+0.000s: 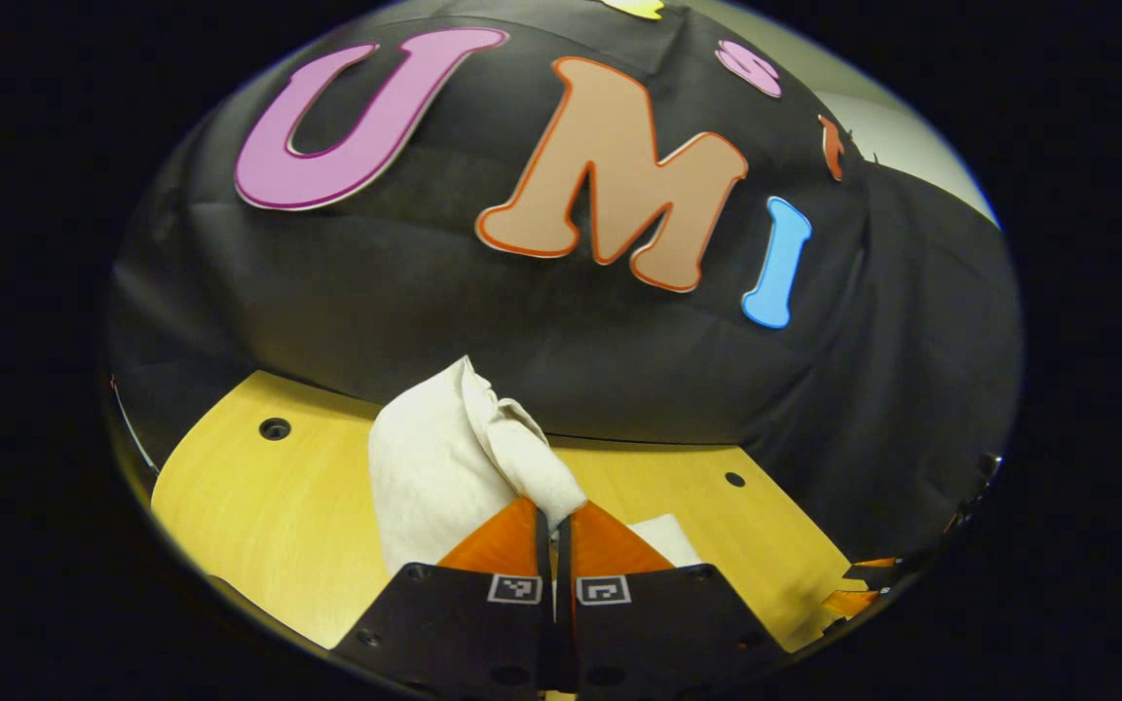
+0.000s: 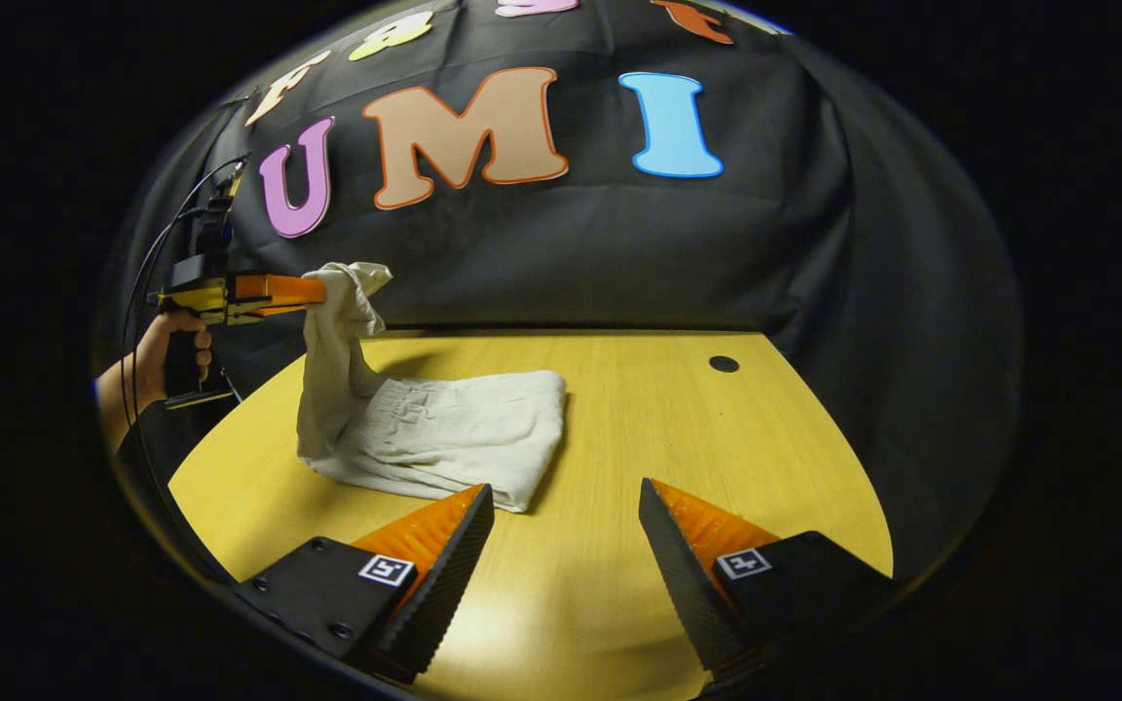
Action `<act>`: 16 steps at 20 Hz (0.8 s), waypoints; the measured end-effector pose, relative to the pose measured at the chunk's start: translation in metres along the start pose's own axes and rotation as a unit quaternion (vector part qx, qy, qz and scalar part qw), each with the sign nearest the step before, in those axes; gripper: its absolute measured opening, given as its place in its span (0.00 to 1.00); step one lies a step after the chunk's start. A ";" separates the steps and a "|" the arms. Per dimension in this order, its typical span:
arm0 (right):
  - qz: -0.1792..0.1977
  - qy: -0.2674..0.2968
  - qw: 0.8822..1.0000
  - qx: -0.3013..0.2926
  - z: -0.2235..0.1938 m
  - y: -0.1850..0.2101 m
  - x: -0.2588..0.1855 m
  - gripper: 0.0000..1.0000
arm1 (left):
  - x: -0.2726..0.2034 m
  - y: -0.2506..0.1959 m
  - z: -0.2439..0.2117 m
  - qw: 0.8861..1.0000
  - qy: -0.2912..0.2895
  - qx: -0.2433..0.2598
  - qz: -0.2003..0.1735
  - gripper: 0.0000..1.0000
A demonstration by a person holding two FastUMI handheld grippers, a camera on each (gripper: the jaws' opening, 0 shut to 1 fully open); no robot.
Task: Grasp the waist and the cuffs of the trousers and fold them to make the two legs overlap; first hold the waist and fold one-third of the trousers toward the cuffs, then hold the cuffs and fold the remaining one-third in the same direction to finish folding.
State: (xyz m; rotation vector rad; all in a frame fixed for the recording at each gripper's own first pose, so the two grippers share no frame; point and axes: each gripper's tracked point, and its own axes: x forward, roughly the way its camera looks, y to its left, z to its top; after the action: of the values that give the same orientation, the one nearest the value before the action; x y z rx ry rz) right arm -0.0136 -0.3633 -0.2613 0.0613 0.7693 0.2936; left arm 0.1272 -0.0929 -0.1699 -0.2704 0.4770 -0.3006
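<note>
Cream trousers (image 2: 444,433) lie partly folded on the yellow wooden table (image 2: 717,458). One end of the cloth is lifted up in a bunch (image 2: 337,331) above the table's left side. My left gripper (image 1: 556,511) is shut on that lifted end of the trousers (image 1: 464,448); in the right gripper view it is farther off at the left (image 2: 313,289), held by a hand (image 2: 157,355). My right gripper (image 2: 566,497) stands open low over the table, just in front of the folded part's near edge, with nothing between its fingers.
The table has small round holes (image 2: 724,363) (image 1: 275,428) in its top. The black cloth wall (image 2: 619,243) rises right behind the table's far edge. Bare tabletop stretches to the right of the trousers.
</note>
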 end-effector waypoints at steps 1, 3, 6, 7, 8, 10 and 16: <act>-0.003 -0.001 1.000 0.003 0.000 -0.007 -0.002 0.96 | 0.004 -0.015 -0.002 1.000 0.006 0.009 -0.008 0.00; -0.008 -0.001 1.000 0.007 -0.003 -0.019 -0.008 0.96 | 0.014 -0.045 -0.013 0.999 0.018 0.022 -0.027 0.00; -0.012 -0.001 1.000 0.011 -0.007 -0.033 -0.012 0.92 | 0.028 -0.090 -0.043 0.997 0.042 0.028 -0.060 0.00; -0.012 0.002 1.000 0.014 -0.009 -0.036 -0.013 0.96 | 0.031 -0.103 -0.054 0.996 0.048 0.036 -0.070 0.00; -0.010 0.004 1.000 0.018 -0.010 -0.038 -0.012 0.96 | 0.035 -0.115 -0.070 0.995 0.053 0.046 -0.077 0.00; -0.004 0.006 1.000 0.018 -0.012 -0.041 -0.010 0.98 | 0.040 -0.129 -0.100 0.991 0.078 0.071 -0.083 0.00; 0.022 0.007 1.000 0.021 -0.012 -0.041 -0.005 0.97 | 0.046 -0.141 -0.178 0.980 0.130 0.129 -0.073 0.00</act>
State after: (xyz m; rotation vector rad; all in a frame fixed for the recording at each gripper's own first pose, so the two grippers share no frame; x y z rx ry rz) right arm -0.0153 -0.4049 -0.2727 0.1158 0.7890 0.3203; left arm 0.0490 -0.2709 -0.2953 -0.0121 0.6713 -0.5406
